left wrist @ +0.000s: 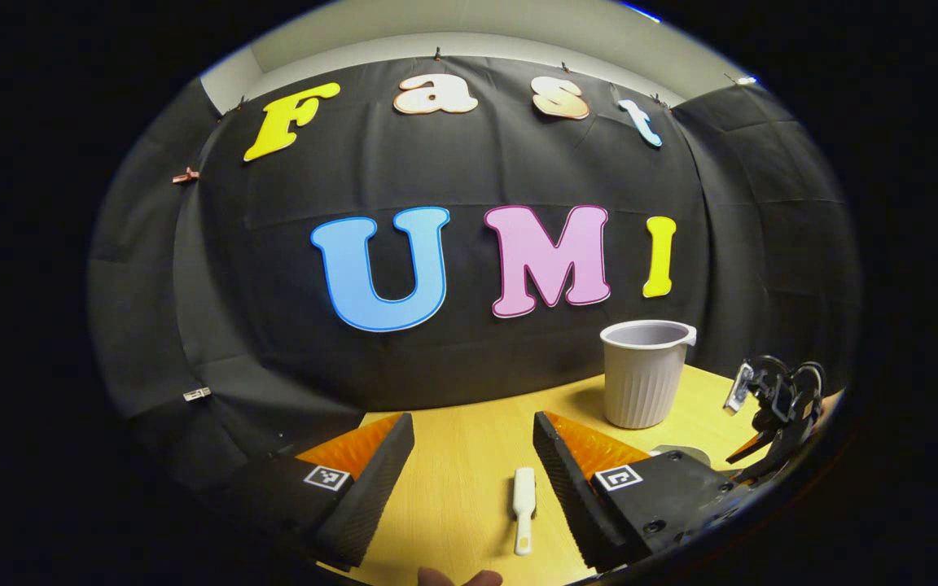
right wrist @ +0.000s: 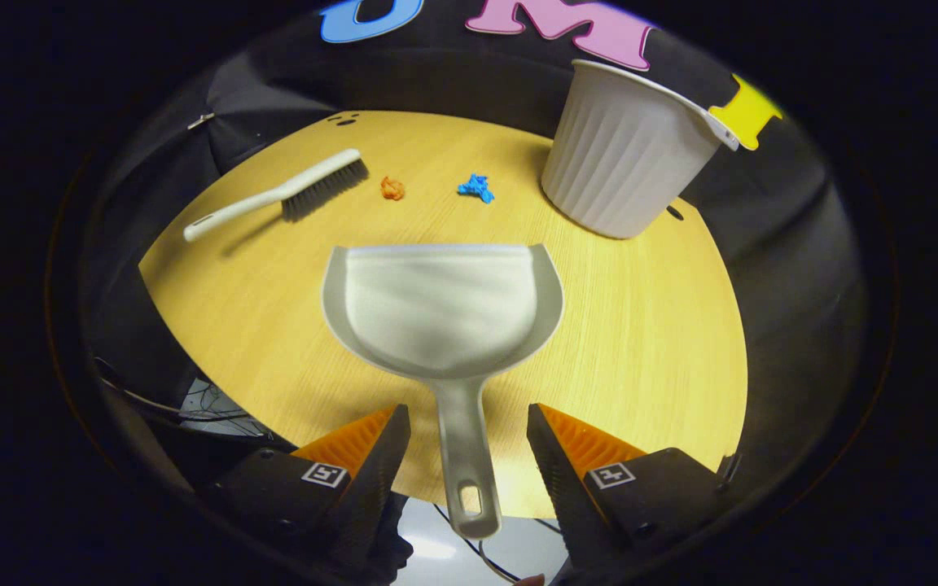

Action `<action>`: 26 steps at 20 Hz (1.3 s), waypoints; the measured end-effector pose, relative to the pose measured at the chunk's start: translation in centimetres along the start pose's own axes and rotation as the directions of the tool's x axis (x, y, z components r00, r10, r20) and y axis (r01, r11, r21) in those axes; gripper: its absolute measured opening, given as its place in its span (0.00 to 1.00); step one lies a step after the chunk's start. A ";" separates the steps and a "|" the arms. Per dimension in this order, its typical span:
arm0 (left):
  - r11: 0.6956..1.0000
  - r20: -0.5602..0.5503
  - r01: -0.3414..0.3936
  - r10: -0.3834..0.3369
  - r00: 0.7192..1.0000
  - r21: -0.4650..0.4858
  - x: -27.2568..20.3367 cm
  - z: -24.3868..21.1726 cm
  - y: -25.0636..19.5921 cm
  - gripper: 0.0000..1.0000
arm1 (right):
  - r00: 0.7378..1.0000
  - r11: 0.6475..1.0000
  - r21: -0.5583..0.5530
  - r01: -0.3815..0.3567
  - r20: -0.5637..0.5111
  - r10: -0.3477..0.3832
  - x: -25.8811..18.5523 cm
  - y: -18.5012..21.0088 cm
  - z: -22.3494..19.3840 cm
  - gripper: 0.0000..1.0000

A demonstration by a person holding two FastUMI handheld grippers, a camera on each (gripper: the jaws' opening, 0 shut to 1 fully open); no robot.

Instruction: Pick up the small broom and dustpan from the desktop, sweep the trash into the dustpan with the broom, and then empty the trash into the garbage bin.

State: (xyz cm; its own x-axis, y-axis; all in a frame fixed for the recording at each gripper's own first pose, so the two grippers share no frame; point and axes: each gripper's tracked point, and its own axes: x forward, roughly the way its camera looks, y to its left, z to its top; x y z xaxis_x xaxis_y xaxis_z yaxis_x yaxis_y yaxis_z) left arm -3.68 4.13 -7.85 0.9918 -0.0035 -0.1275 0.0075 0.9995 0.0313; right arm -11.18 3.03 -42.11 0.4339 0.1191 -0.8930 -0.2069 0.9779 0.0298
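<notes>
Yellow wooden table (right wrist: 640, 342), black cloth wall (left wrist: 192, 325), perhaps loose cables (right wrist: 208, 403) below the edge.

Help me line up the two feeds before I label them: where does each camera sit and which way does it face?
Left gripper view: rides the left gripper, looking level across the desktop toward the garbage bin; its open fingers flank the broom handle; the right gripper shows at right.
Right gripper view: rides the right gripper, tilted down at the desktop; its open fingers flank the dustpan handle; orange trash and blue trash lie beyond.
Shared: broom, garbage bin, desktop.
</notes>
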 end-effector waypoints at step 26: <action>0.988 -0.540 0.136 -0.157 0.827 -0.079 8.6 -18.0 -5.8 0.94 | 0.993 0.994 0.031 -0.101 0.061 0.099 -1.3 -1.7 3.3 0.37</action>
State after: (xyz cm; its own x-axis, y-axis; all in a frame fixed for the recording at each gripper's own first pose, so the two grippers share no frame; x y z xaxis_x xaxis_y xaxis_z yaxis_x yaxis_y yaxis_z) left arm 2.51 -1.16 -26.96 0.7503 -0.1423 -0.6456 0.1322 0.9891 -0.0643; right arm -8.47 1.78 -39.51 0.4640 0.2258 -0.8565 -0.2225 0.9657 0.1340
